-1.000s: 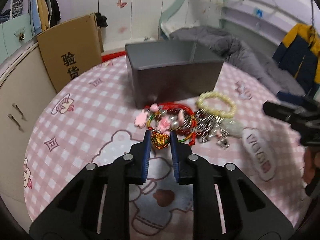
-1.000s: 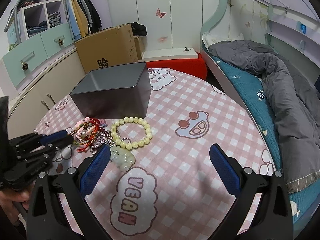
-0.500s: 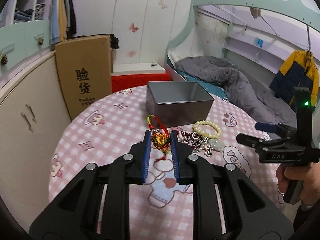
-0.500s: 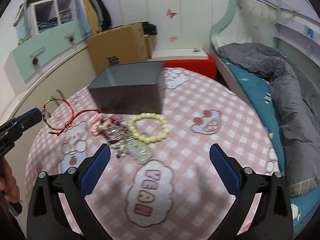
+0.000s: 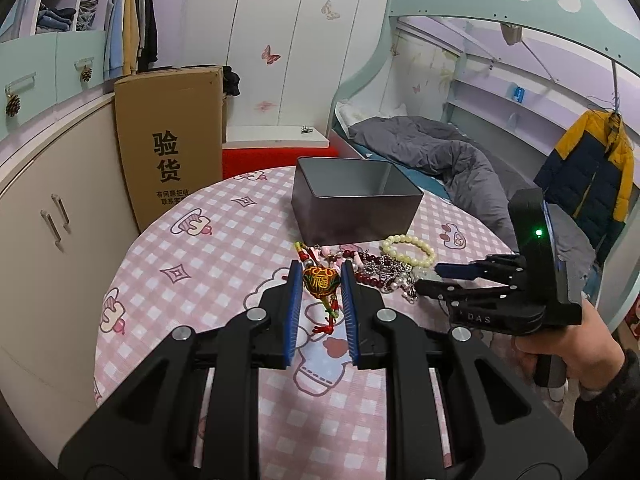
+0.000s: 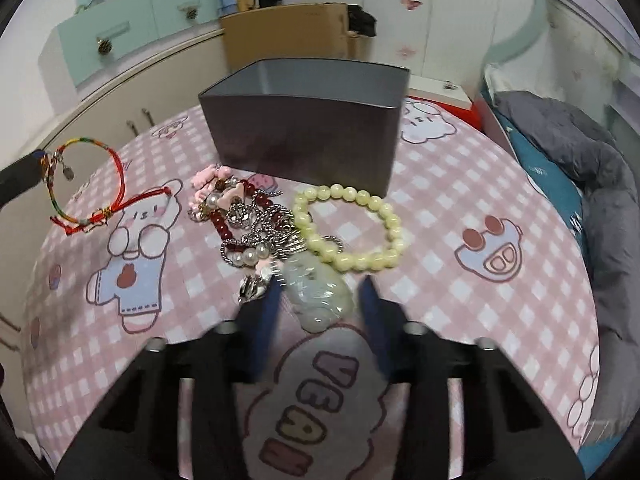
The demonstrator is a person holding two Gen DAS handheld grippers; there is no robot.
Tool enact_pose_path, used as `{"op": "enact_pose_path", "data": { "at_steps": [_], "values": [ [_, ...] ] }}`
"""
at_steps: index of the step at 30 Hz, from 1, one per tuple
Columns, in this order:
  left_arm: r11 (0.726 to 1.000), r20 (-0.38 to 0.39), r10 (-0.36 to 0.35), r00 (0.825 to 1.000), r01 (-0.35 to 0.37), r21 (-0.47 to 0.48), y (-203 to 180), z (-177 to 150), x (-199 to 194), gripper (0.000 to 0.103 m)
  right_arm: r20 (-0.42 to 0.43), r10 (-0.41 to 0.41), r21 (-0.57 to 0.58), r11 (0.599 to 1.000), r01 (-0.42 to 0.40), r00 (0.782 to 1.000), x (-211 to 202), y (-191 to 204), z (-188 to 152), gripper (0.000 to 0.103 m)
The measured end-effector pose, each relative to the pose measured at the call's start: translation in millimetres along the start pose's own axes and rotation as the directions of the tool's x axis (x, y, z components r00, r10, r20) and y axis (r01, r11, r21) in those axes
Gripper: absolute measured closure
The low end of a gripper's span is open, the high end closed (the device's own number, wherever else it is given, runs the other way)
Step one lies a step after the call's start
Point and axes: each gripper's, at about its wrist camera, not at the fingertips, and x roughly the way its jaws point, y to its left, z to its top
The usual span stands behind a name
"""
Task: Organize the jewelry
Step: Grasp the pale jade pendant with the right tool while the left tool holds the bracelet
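My left gripper (image 5: pixel 319 280) is shut on a red string bracelet with an embroidered charm (image 5: pixel 319 281) and holds it above the table; the bracelet also shows hanging at the left of the right wrist view (image 6: pixel 86 184). My right gripper (image 6: pixel 320 290) stands half closed around a pale jade pendant (image 6: pixel 318 294) lying on the table, its jaws a little apart from it. A heap of bead and silver jewelry (image 6: pixel 248 220) and a cream bead bracelet (image 6: pixel 352 226) lie before the open grey metal box (image 6: pixel 308 136).
The round table has a pink checked cloth (image 6: pixel 460 292). A cardboard box (image 5: pixel 168 140) leans on the cabinets at the left. A bed with a grey duvet (image 5: pixel 432 152) is behind the table at the right.
My left gripper has lifted the red string bracelet off the heap. My right gripper has moved down to the jade pendant and narrowed from wide open.
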Motion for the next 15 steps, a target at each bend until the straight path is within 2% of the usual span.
{"op": "enact_pose_path", "data": {
  "at_steps": [3, 9, 15],
  "values": [
    [1.000, 0.001, -0.005, 1.000, 0.005, -0.005, -1, -1, -1, 0.084, -0.007, 0.018, -0.033, 0.999, -0.018, 1.000, -7, 2, -6, 0.075],
    [1.000, 0.009, -0.024, 1.000, 0.024, -0.007, -2, 1, -4, 0.084, 0.036, 0.079, 0.007, 0.997, -0.079, 0.996, -37, 1, -23, 0.075],
    [0.999, 0.046, -0.035, 0.998, 0.034, 0.016, -11, 13, -12, 0.084, 0.104, 0.101, 0.006, 0.995, -0.103, 0.989, -63, 2, -9, 0.075]
  ]
}}
